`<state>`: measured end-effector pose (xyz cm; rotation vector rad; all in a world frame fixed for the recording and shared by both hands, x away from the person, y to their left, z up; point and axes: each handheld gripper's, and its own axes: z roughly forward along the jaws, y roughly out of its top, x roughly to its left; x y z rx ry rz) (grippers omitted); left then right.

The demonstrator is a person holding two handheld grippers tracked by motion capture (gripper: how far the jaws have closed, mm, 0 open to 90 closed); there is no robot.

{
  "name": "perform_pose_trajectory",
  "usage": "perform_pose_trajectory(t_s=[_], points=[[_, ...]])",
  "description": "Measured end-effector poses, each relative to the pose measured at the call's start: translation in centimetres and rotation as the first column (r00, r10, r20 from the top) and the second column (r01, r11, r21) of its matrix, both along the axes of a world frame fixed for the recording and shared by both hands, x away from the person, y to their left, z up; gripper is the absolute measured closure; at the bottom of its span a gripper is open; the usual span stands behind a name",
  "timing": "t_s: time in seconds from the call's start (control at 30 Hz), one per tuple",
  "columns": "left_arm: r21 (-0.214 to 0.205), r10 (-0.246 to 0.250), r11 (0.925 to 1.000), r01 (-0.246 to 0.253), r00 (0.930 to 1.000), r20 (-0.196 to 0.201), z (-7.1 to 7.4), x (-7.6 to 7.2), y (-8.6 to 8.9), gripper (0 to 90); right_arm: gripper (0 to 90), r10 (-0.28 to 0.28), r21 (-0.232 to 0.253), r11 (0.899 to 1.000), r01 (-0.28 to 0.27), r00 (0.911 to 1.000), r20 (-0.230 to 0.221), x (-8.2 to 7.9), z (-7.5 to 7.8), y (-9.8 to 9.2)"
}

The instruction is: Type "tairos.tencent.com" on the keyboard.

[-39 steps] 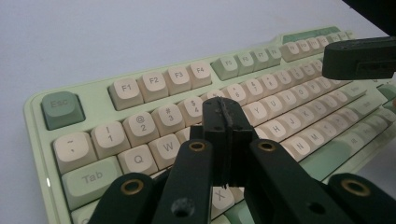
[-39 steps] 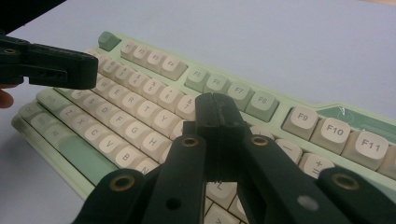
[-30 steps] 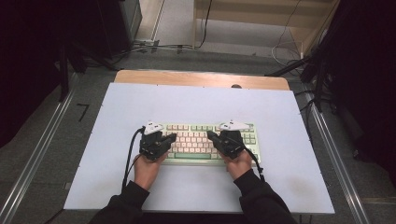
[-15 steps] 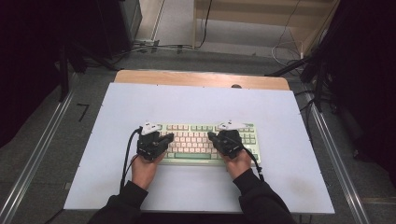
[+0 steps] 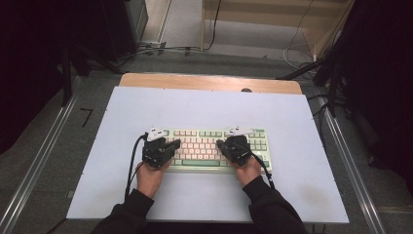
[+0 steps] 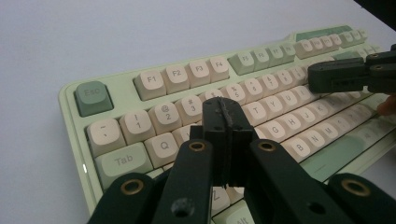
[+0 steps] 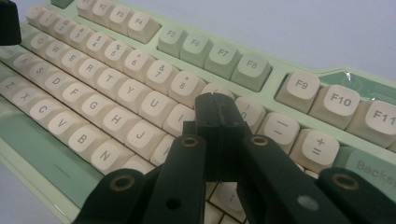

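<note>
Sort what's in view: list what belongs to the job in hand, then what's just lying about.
In the job:
- keyboard
- left gripper, jaws shut over the keys
- right gripper, jaws shut over the keys

Lying about:
- white table
- wooden board at its far edge
- cables on the floor

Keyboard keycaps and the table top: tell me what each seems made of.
Cream and green keyboard keycaps: probably moulded plastic, matte, with rounded edges and printed legends. Pale blue-white table top: smooth, even matte sheet, maybe laminate or a mat; wooden edge at the far side.
</note>
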<state>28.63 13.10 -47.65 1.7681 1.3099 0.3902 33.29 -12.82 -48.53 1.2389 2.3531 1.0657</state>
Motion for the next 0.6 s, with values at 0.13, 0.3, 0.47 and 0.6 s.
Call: perform_pose_trajectory(t_s=[0.13, 0.3, 0.47, 0.6], points=[[0.000, -0.002, 1.0000, 0.002, 1.0000, 0.000, 0.0, 0.0, 0.0, 90.0, 87.8, -0.009, 0.014, 1.000, 0.009, 0.9998, 0.020, -0.1, 0.3, -0.2], [-0.001, -0.001, 1.0000, 0.001, 1.0000, 0.001, 0.0, 0.0, 0.0, 90.0, 87.8, -0.009, 0.049, 0.999, 0.007, 0.9988, 0.048, -0.4, 1.1, -0.5], [-0.003, 0.000, 1.0000, 0.000, 1.0000, 0.002, 0.0, -0.1, 0.2, 90.0, 87.8, -0.012, 0.079, 0.997, 0.009, 0.9990, 0.042, -0.4, 1.5, -0.9], [-0.004, 0.000, 1.0000, 0.000, 1.0000, 0.000, 0.0, -0.1, 0.2, 90.0, 87.8, -0.016, 0.086, 0.996, 0.012, 0.9989, 0.043, -0.4, 1.6, -1.0]])
